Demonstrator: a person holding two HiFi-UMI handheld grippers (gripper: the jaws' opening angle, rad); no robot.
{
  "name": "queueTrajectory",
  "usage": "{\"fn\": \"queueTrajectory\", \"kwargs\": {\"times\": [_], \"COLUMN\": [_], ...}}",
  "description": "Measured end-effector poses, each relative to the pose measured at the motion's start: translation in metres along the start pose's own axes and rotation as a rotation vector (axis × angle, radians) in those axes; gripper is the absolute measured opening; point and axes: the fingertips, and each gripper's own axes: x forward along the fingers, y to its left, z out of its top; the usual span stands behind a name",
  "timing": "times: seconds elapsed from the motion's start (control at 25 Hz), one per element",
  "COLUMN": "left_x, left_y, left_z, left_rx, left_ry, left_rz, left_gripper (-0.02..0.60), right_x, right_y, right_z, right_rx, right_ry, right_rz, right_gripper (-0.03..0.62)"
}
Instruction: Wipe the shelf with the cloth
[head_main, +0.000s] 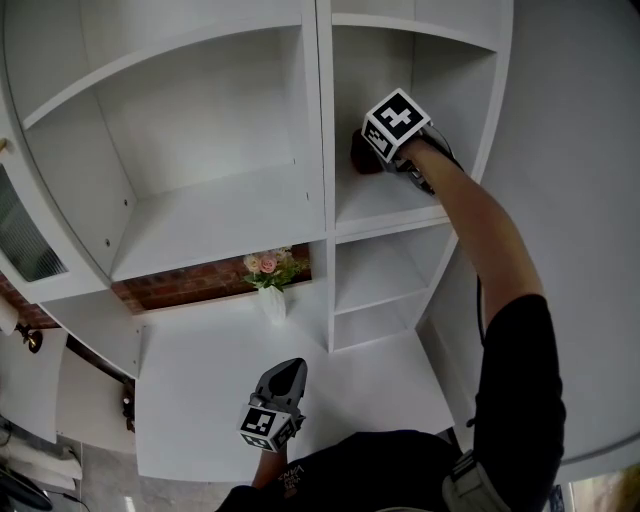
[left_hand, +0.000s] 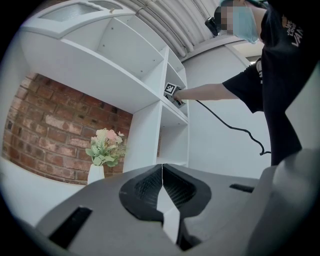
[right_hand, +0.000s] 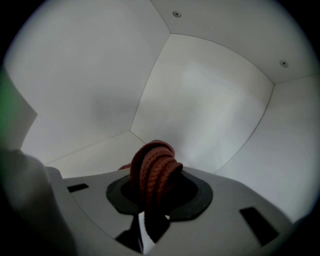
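Inside upper right shelf compartment (head_main: 385, 205): right claw (right_hand: 150, 200) grips rust-red knitted cloth (right_hand: 152, 167) between its jaws; left claw (left_hand: 162, 185) closed, empty.

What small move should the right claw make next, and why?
Probably lower the right claw and drag the cloth forward along the shelf board. It is shut on the bunched cloth deep in the upper right compartment, near the back corner, so pulling toward the front would cover the board.

text | black shirt (left_hand: 285, 75) | white print, partly readable: "VAN…"
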Motion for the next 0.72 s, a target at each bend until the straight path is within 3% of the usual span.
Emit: {"fn": "queueTrajectory", "kwargs": {"times": [0.28,0.48,0.6,0.72], "left_x": [-0.004,-0.004,-0.007,-0.01], "left_y": [0.002,0.003,0.003,0.005], "left_z": [-0.001,-0.001,-0.002,-0.003], "left_rx": [-0.009,-0.012,-0.014,-0.013], "left_ry": [-0.005,-0.015,-0.013,-0.013], "left_rz": [0.0,0.007,0.011,0.022], "left_gripper": [0.009,0.009,0.009,0.009], "right_x": [-0.018,-0.021,-0.022,-0.024], "right_y": [-0.037,-0.046,-0.051,-0.053], "right_z": [-0.032,-0.041,-0.049,-0.049], "right_rx": [-0.19,-0.414,-0.475,-0.481], "right_ry": [0.209,0.335,0.403,0.397], "right_rz": [-0.216,-0.365,-0.414,-0.428], "right_gripper": [0.101,0.1,0.1,0.1]}}
